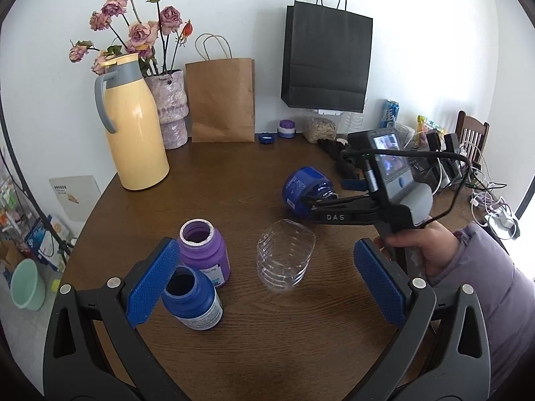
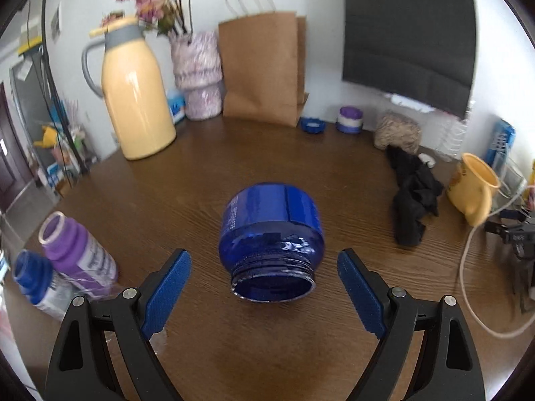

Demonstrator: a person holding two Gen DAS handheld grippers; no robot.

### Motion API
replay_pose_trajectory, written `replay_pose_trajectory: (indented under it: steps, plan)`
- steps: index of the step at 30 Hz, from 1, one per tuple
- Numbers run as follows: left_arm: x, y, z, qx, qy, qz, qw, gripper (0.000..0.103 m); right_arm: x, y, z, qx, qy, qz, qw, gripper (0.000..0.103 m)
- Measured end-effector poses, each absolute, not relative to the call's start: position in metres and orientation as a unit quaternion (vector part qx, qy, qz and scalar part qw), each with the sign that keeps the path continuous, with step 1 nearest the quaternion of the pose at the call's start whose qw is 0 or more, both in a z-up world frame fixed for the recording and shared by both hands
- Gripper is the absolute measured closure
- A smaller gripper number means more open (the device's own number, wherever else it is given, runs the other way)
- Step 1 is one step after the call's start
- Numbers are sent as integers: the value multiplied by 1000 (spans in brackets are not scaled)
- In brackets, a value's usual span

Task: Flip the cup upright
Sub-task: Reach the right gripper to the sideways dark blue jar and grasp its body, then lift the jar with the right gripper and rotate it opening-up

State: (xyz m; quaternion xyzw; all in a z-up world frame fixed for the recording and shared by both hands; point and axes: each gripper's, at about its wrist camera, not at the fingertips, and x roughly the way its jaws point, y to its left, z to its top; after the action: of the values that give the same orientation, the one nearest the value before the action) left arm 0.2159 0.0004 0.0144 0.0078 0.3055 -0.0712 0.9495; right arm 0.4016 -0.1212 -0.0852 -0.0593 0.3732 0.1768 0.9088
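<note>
A clear ribbed plastic cup (image 1: 284,259) stands on the brown table, tilted, mouth up and away. My left gripper (image 1: 267,280) is open, with the cup between its blue pads, untouched. A wide blue jar (image 2: 272,237) lies on its side with its open mouth toward the right wrist camera; it also shows in the left wrist view (image 1: 306,190). My right gripper (image 2: 264,292) is open just in front of the jar's mouth, with the pads on either side and apart from it. It shows in the left wrist view (image 1: 312,202).
A purple bottle (image 1: 205,252) and a blue bottle (image 1: 194,295) stand open by my left finger. A yellow thermos (image 1: 133,123), flower vase (image 1: 170,107), brown bag (image 1: 222,100) and black bag (image 1: 326,63) line the back. A black cloth (image 2: 413,193) and yellow cup (image 2: 474,187) lie right.
</note>
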Motion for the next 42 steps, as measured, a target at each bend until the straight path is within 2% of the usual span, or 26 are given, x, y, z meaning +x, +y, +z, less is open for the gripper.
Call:
replay_pose_trajectory:
  steps: [9,20,25,31,33,36,42]
  plan:
    - [232,-10,2,21,325,-82,942,0,433,-124,-126,-44,408,176,895,11]
    - [234,-18,-3,28,336,-85,938,0,429,-143,-126,6,421,214,882,12]
    - [222,-32,-5,46,331,-109,936,0,392,-153,-110,-26,419,239,876,12]
    - [201,-59,-38,72,358,-170,915,0,327,-181,-102,-38,447,257,856,12]
    - [191,-70,-53,108,355,-197,907,0,292,-187,-102,-36,459,273,845,12]
    - [170,-93,-83,230,341,-215,886,0,251,-191,-108,-32,477,297,827,12]
    - [132,-117,-112,389,269,-282,835,0,201,-183,-122,-2,495,365,789,12]
